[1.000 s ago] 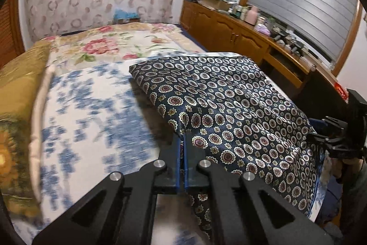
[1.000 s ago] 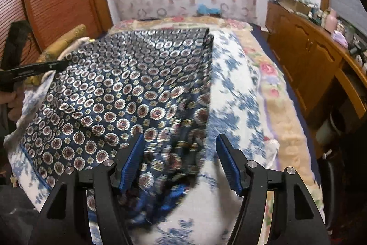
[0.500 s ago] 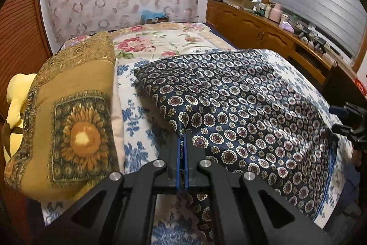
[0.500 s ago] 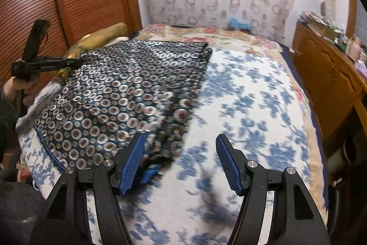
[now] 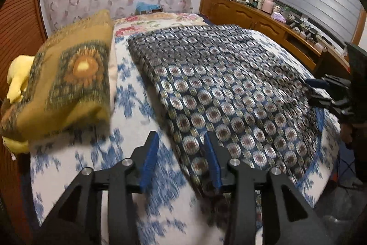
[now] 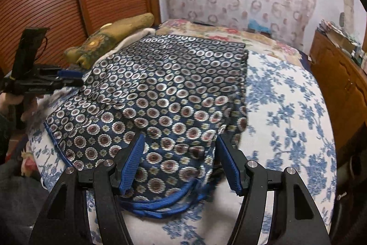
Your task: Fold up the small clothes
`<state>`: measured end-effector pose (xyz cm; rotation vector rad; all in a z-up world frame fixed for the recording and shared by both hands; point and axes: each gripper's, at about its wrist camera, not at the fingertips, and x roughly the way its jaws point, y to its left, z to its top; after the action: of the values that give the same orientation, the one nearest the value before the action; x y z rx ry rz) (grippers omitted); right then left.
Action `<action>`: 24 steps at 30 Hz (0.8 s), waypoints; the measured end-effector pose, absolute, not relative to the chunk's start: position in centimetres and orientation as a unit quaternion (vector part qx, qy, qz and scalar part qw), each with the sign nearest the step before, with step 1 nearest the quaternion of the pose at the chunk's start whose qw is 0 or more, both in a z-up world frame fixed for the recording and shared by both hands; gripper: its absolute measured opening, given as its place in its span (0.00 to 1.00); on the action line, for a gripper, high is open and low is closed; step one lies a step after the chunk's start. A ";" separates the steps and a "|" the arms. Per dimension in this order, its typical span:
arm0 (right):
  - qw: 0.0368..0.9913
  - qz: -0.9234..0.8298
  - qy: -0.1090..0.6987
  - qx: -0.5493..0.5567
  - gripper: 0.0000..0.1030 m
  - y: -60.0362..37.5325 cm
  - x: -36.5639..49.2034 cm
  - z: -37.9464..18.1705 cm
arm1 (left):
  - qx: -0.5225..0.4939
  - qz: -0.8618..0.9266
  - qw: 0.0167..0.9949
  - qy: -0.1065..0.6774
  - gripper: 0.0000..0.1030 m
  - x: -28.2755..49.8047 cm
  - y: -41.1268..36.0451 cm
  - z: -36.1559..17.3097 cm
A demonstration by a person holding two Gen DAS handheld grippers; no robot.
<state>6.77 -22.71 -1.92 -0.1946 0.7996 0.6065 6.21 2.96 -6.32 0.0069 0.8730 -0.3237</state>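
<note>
On the bed's white sheet with blue flowers (image 6: 286, 93) lies the dark navy garment printed with round medallions (image 6: 165, 88), spread flat and folded over itself, its blue-piped hem at the near edge. Both claws are released: the left gripper (image 5: 181, 153) hangs over the garment's near corner, the right gripper (image 6: 179, 160) straddles its hem. Just beside the cloth sits a mustard sunflower-patterned cushion (image 5: 68, 82).

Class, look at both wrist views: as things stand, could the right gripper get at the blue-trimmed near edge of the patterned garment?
Probably yes. The right gripper is open, its jaws spread above the patterned garment, and the blue trim lies exposed on the bedspread just beneath. Nothing lies between them.
</note>
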 end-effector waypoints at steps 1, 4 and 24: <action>0.873 0.290 0.381 -0.094 0.65 -22.5 6.8 -1.9 | 0.002 -0.158 0.892 0.423 0.42 5.7 2.9 -6.5; 0.872 0.296 0.378 -0.095 0.65 -22.0 6.4 -1.9 | -0.002 -0.160 0.889 0.428 0.43 4.6 2.6 -6.8; 0.862 0.305 0.391 -0.105 0.65 -20.1 6.2 -3.4 | -0.055 -0.173 0.886 0.426 0.43 1.3 2.2 -7.9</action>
<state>6.20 -20.11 -3.37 -0.2195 0.8210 0.6406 1.26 2.16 -7.92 -0.1147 0.8855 -0.3598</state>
